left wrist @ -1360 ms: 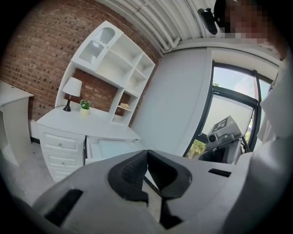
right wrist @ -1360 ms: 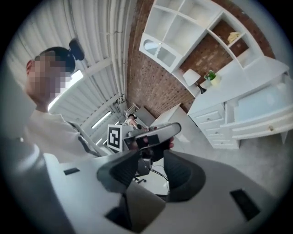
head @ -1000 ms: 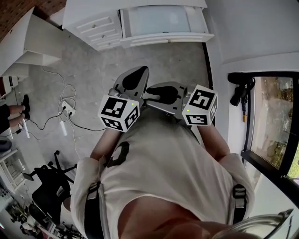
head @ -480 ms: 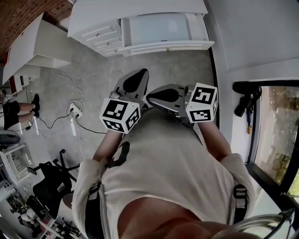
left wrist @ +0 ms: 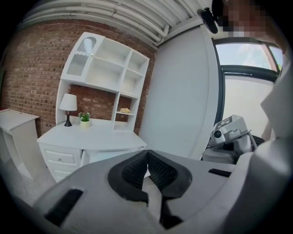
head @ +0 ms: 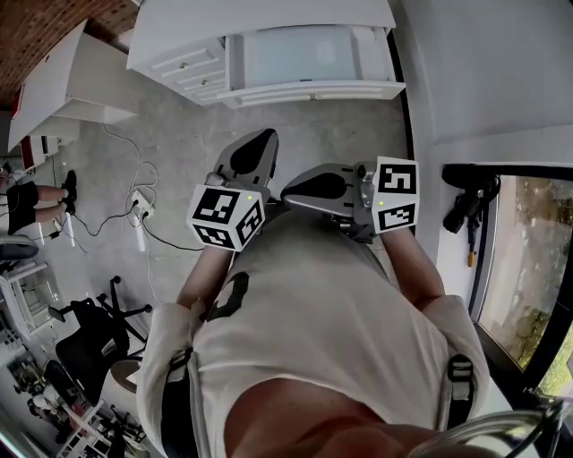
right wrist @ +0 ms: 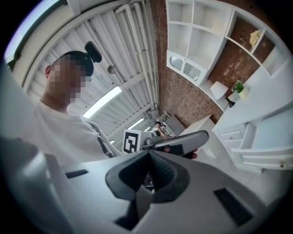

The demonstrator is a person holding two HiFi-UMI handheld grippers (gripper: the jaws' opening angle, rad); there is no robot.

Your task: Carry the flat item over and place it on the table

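other person (head: 36, 201): one, at the far left edge of the head view; only the legs show, standing on the floor.
cables (head: 116, 170): a loose tangle on the grey floor, left of centre, running to one white power strip (head: 140, 206).
chair (head: 89, 335): one black office chair, lower left.
left gripper (head: 255, 150): held up in front of the white shirt (head: 313, 331), left of centre. In the left gripper view (left wrist: 147, 153) its two fingers are pressed together with nothing between them.
marker cubes: two, one per gripper, the left cube (head: 226, 217) and the right cube (head: 396, 195). Their black-and-white square patterns are the only print in view.
desk (head: 269, 12): one, white, at the top of the head view, with drawers on its left side. In the left gripper view it stands against a brick wall (left wrist: 32, 73) under one white shelf unit (left wrist: 107, 68).
on the desk: one lamp (left wrist: 68, 104), with one small potted plant (left wrist: 84, 117) just beside it on the right.
yellowish thing (left wrist: 123, 110): one, lying in a low compartment on the right side of the shelf unit; too small to tell what it is.
right gripper (head: 313, 185): right of centre, just beside the left gripper. In the right gripper view (right wrist: 149, 153) its fingers are pressed together on nothing.
window (head: 528, 259): one, along the right edge.
flat item: I cannot tell which thing it is; neither gripper holds anything.
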